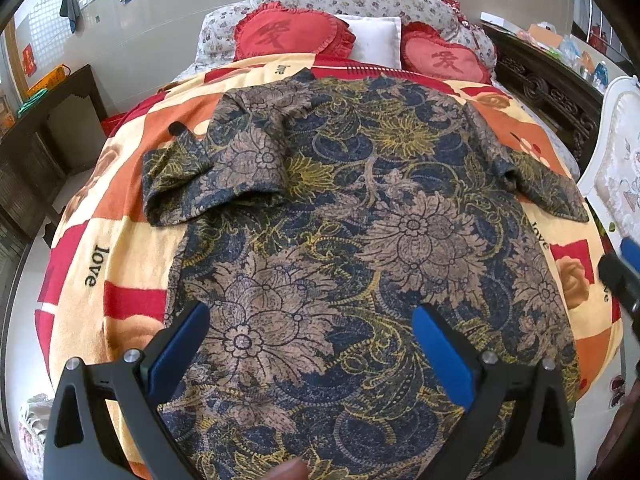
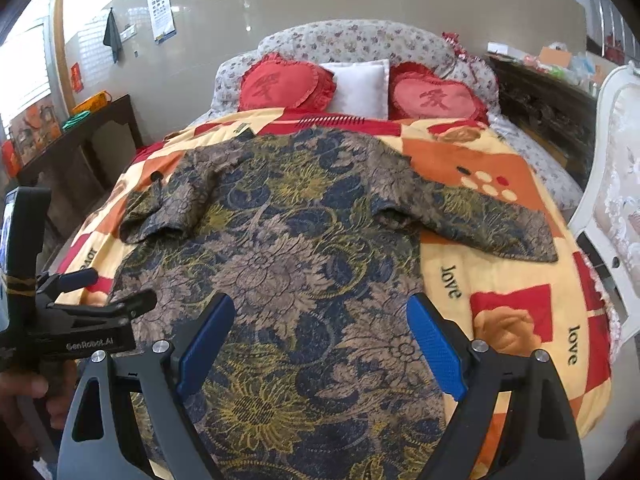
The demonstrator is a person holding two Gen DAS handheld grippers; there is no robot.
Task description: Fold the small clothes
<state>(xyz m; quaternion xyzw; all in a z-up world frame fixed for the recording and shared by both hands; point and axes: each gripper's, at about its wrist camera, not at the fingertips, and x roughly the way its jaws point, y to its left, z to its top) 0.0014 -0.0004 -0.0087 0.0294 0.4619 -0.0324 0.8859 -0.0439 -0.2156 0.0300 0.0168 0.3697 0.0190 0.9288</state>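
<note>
You have one shirt [image 1: 344, 216] spread flat on the blanket [image 1: 120, 208], both sleeves out. Your left gripper [image 1: 312, 320] and right gripper [image 2: 320, 312] both hang over its lower part, jaws wide apart, holding nothing. Two heart cushions [image 2: 286, 82] flank one white pillow [image 2: 358, 88] beyond.

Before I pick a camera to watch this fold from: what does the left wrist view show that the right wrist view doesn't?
Only the left wrist view shows the left tongs open above the shirt's lower body, with the right tongs entering at the right edge.

Only the right wrist view shows the right tongs open head-on, plus the left tongs side-on and the hand holding them.

Both show the floral shirt spread flat on the blanket, sleeves out, and two red heart pillows beyond.
</note>
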